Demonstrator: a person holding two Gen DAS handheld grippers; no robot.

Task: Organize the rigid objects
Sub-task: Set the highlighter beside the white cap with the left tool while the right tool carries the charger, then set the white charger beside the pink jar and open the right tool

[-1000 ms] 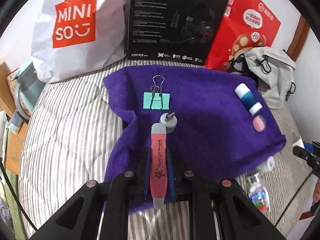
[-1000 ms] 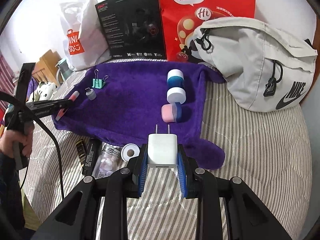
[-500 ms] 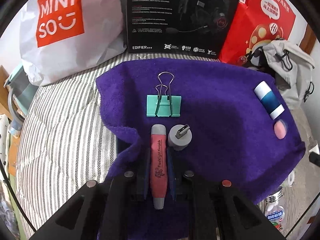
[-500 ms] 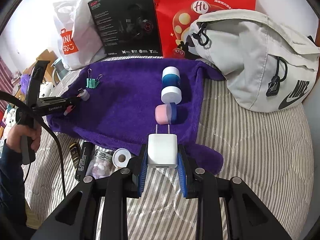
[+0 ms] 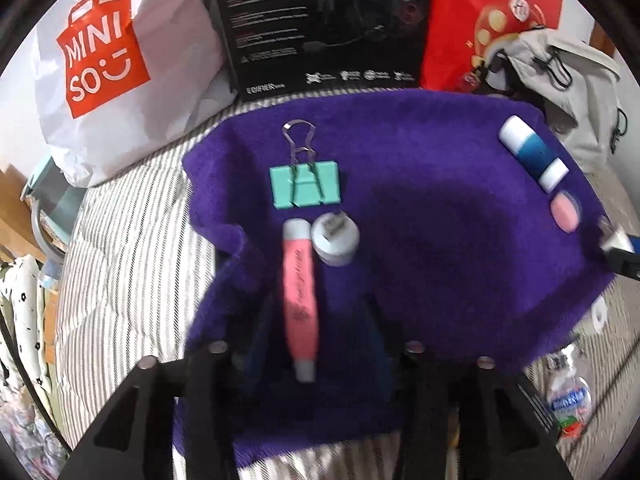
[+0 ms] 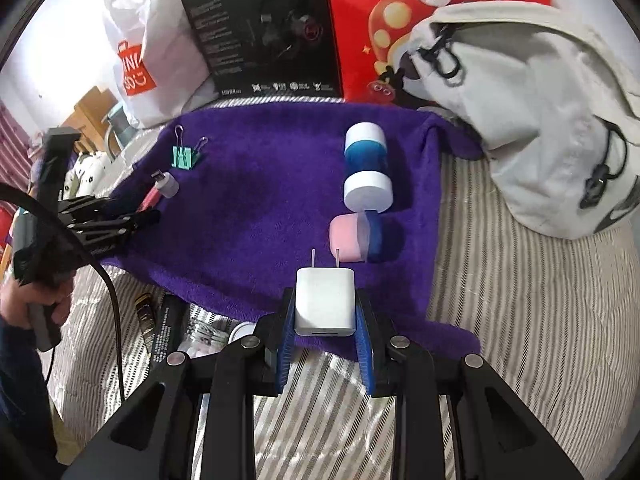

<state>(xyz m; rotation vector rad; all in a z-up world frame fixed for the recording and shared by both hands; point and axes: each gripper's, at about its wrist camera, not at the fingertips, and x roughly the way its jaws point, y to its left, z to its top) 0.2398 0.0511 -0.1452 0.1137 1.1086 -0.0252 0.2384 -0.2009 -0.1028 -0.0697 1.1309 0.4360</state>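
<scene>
While the left gripper (image 5: 316, 332) hangs over the purple towel (image 5: 440, 240), its fingers stand apart; the pink pen (image 5: 300, 296) lies between them, seemingly loose on the cloth, though blur hides any contact. A grey USB plug (image 5: 335, 238) sits at the pen's one o'clock, a green binder clip (image 5: 306, 188) at twelve. The right gripper (image 6: 325, 320) is clamped on the white charger (image 6: 325, 304) at the towel's six o'clock edge.

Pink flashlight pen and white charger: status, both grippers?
Left gripper open, pink flashlight pen lying on purple towel beside grey USB adapter. Right gripper shut on white charger. Nothing blocking.
</scene>
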